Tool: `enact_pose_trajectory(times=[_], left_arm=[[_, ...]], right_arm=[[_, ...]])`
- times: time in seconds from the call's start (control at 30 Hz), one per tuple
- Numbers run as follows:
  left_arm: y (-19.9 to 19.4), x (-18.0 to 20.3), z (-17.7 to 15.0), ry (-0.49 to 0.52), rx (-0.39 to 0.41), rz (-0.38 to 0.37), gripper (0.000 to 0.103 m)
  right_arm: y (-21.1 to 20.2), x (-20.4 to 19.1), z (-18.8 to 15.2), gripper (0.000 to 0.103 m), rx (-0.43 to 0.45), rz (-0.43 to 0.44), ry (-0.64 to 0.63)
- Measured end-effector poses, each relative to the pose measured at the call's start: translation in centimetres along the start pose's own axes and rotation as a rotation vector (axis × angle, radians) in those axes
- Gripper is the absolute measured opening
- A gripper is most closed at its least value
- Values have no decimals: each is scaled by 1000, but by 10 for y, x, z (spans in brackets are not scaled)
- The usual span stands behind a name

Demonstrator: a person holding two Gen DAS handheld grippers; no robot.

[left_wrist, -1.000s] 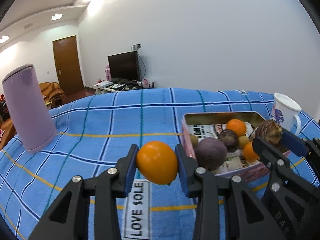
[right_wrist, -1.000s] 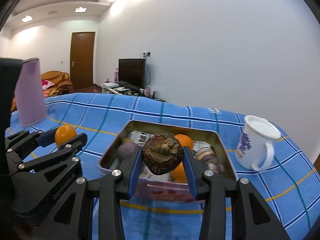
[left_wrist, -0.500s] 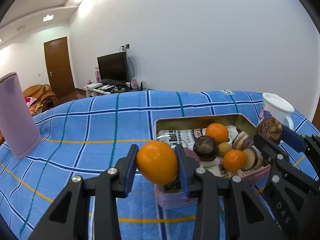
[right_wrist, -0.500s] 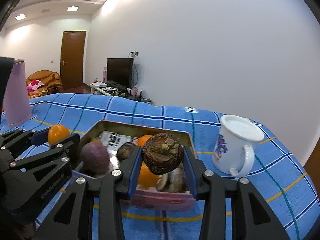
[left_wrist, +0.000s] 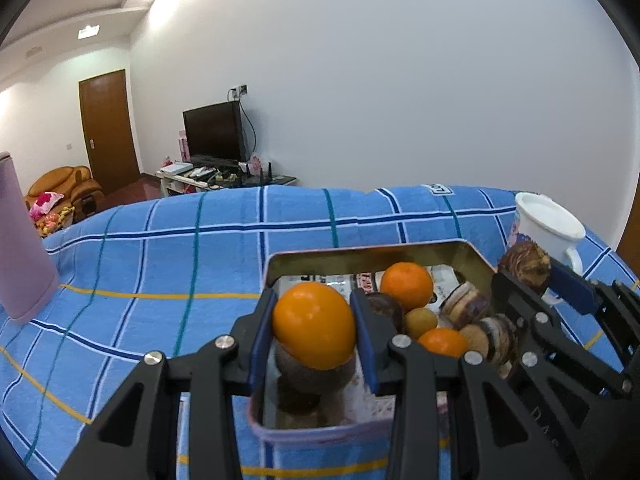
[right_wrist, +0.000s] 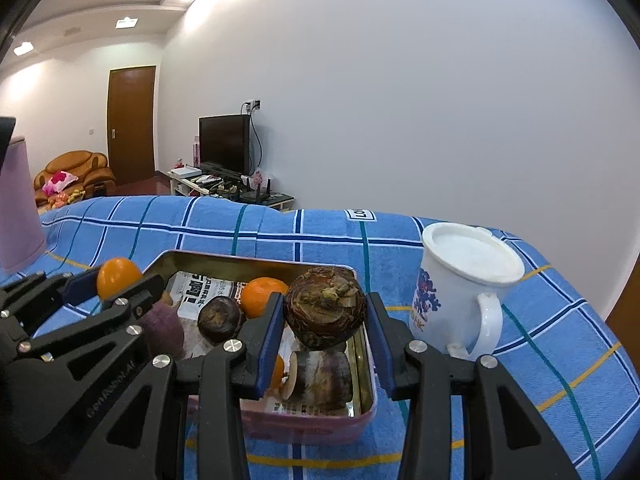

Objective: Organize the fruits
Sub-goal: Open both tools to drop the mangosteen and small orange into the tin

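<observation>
My left gripper is shut on an orange and holds it over the near left part of the metal tin. My right gripper is shut on a dark brown mangosteen and holds it over the tin's right end. The tin holds two oranges, a purple fruit, a dark round fruit, a small yellow fruit and sliced pieces. Each gripper shows in the other's view, the left one and the right one.
A white mug with a floral print stands right of the tin. A tall lilac container stands at the far left on the blue checked cloth. A TV, a door and a sofa lie beyond the table.
Both grippers have moved forward and to the right with their fruit, from beside the tin to over it. The grips have not changed.
</observation>
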State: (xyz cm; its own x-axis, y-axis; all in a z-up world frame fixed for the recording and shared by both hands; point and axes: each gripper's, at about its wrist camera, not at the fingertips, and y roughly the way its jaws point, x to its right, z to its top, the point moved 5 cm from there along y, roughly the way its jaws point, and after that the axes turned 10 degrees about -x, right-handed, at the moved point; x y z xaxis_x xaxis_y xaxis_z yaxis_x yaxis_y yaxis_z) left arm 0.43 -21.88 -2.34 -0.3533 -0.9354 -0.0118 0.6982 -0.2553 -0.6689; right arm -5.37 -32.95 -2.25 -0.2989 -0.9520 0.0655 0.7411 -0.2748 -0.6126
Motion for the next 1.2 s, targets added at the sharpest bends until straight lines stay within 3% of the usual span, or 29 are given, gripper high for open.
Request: enact_pose_trajectory(times=[0.5,0.77,1.03,1.13,1.2], left_arm=[[17,2,2,11,-35,1,39],[14,0,0,7,-35,-9,39],[10,-1,1,4,-26,-22,39],[4,0,2,16,5,-14,41],[-1,0,2,22,28,7,53]], right_arm=[[22,-9,10,43,-46,88,-8],[33,-8,8,43,-108,269,27],[35,-6,5,44,-127,344,71],[37,-3,3,44,-137,400,119],[37,1,2,44,-140,419,149]])
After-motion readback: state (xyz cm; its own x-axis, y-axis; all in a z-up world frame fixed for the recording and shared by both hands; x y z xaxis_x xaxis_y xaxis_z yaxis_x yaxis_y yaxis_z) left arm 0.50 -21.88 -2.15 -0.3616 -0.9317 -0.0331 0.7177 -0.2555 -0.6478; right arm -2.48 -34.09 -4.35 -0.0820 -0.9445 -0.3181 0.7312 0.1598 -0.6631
